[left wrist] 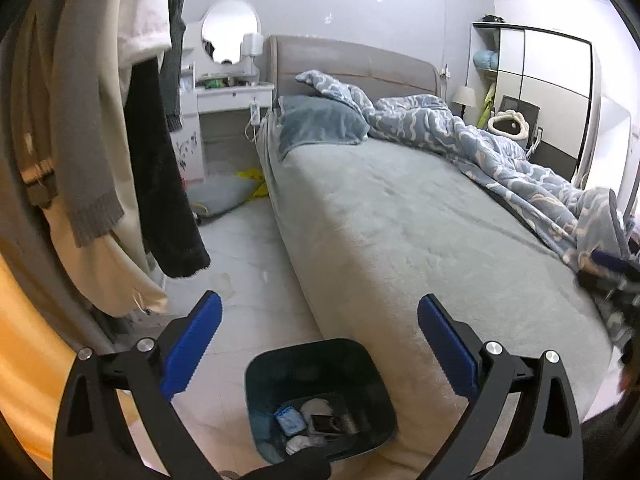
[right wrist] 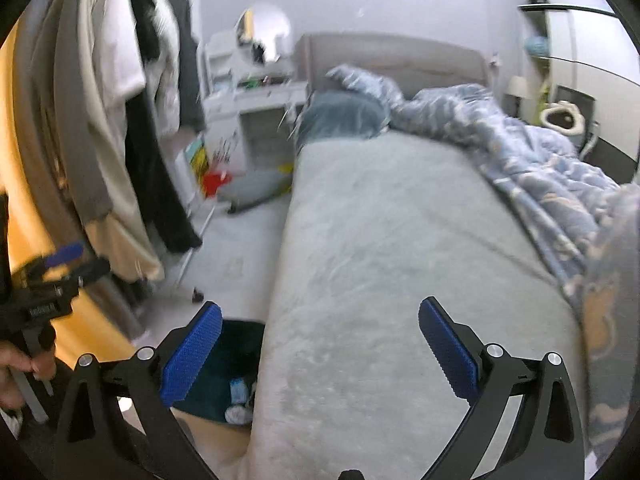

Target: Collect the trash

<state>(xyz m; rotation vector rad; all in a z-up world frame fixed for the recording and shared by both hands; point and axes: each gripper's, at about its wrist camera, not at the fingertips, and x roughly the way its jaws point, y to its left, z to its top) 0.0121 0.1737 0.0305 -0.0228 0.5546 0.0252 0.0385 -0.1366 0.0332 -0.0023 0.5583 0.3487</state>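
A dark teal bin [left wrist: 256, 372] stands on the floor against the side of the bed, directly below my left gripper [left wrist: 320, 344], which is open with nothing between its blue pads. Inside the bin lie a blue wrapper [left wrist: 288, 418], white tissues [left wrist: 316, 406] and a small dark item. In the right wrist view the bin [right wrist: 236, 344] shows partly behind the left finger and the bed edge. My right gripper [right wrist: 320, 354] hangs over the mattress edge, open wide and empty. A pale scrap [left wrist: 224, 280] lies on the floor farther on.
The grey bed [left wrist: 400, 220] with a crumpled blue quilt [left wrist: 500, 152] fills the right. Hanging clothes [left wrist: 100, 120] crowd the left. A grey cushion [left wrist: 224, 196] and yellow item [left wrist: 252, 178] lie by the white dressing table [left wrist: 228, 96]. A hand [right wrist: 16, 368] holds the left gripper [right wrist: 68, 260].
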